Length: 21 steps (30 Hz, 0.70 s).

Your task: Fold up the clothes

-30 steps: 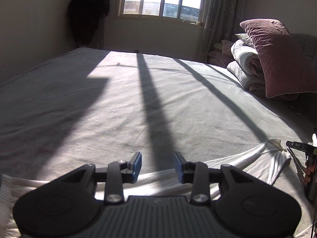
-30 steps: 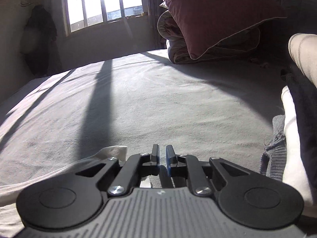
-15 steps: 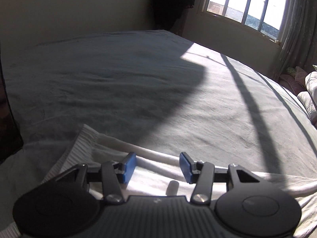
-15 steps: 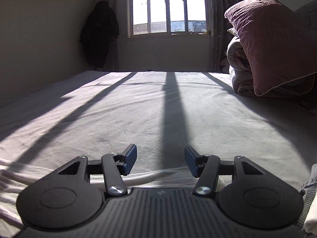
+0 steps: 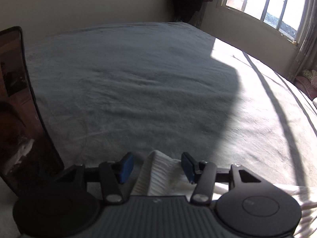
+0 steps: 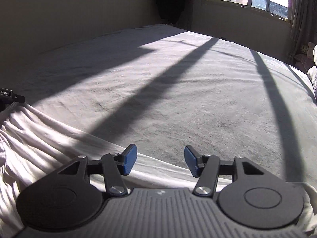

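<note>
Left wrist view: the left gripper (image 5: pixel 156 165) has its jaws spread wide, and the ribbed hem corner of the white garment (image 5: pixel 158 172) pokes up between the blue pads without touching either, as far as I can tell. The garment lies on the near edge of the grey bed (image 5: pixel 138 91), close to a dark wooden board (image 5: pixel 21 109) on the left. The likely slip here is closing on too little — only the thin rib edge sits in the gap, so it could pull free, or the pads could pinch the bedsheet along with it.

Right wrist view: the right gripper (image 6: pixel 160 162) is likewise spread and holds nothing; the garment's far edge (image 6: pixel 59 130) runs under its left finger, wrinkled and bunched toward the near left. A fold begun from that bunched cloth would trap creases.

This view alone shows how much cloth is spread out and rumpled, plus the tip of the other gripper at the far left — the left view alone shows the ribbed corner and the board.
</note>
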Each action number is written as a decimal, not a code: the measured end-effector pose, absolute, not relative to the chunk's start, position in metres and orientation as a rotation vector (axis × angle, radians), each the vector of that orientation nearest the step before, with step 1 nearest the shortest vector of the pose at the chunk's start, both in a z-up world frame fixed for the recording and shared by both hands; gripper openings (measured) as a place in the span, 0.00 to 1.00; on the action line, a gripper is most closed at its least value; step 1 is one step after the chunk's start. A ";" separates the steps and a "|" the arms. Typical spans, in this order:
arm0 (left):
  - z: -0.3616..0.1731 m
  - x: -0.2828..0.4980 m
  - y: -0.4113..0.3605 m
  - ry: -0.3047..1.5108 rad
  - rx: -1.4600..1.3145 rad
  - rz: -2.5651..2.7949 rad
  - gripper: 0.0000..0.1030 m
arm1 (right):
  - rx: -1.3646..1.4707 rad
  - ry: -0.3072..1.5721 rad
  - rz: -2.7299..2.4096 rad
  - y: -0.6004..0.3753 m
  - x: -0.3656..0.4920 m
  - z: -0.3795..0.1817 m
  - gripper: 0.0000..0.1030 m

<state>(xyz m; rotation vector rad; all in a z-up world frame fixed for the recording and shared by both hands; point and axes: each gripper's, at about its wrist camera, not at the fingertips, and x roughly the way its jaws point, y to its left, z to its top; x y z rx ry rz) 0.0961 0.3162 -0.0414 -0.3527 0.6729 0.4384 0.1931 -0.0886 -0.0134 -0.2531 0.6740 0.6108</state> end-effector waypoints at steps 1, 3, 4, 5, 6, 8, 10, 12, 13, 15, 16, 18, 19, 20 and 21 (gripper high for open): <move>-0.044 0.097 0.318 0.670 -0.372 0.435 0.41 | -0.288 0.692 0.631 -0.076 0.195 -0.014 0.56; -0.047 0.098 0.321 0.662 -0.396 0.431 0.41 | -0.363 0.730 0.645 -0.055 0.199 -0.019 0.56; -0.048 0.099 0.319 0.659 -0.391 0.430 0.38 | -0.392 0.750 0.634 -0.047 0.203 -0.022 0.56; -0.048 0.099 0.318 0.657 -0.384 0.429 0.31 | -0.416 0.768 0.620 -0.042 0.207 -0.025 0.55; -0.048 0.100 0.316 0.655 -0.378 0.428 0.30 | -0.435 0.783 0.614 -0.037 0.209 -0.028 0.54; -0.047 0.103 0.310 0.656 -0.344 0.432 0.25 | -0.458 0.809 0.622 -0.032 0.211 -0.032 0.47; -0.047 0.105 0.304 0.659 -0.293 0.441 0.21 | -0.465 0.837 0.644 -0.028 0.211 -0.034 0.26; -0.047 0.107 0.298 0.659 -0.252 0.456 0.20 | -0.494 0.856 0.656 -0.021 0.209 -0.035 0.01; -0.046 0.107 0.296 0.654 -0.237 0.463 0.20 | -0.539 0.854 0.650 -0.013 0.206 -0.034 0.01; -0.045 0.107 0.295 0.635 -0.218 0.480 0.19 | -0.621 0.827 0.626 -0.002 0.200 -0.032 0.00; -0.044 0.107 0.295 0.623 -0.211 0.489 0.19 | -0.640 0.807 0.611 0.002 0.200 -0.029 0.00; -0.040 0.103 0.295 0.588 -0.202 0.515 0.18 | -0.643 0.768 0.581 0.006 0.203 -0.022 0.00; -0.039 0.101 0.296 0.567 -0.202 0.530 0.01 | -0.631 0.752 0.565 0.007 0.206 -0.018 0.00; -0.038 0.100 0.297 0.554 -0.205 0.539 0.03 | -0.619 0.736 0.548 0.007 0.210 -0.014 0.00; -0.037 0.099 0.298 0.543 -0.208 0.548 0.03 | -0.614 0.724 0.533 0.008 0.213 -0.012 0.00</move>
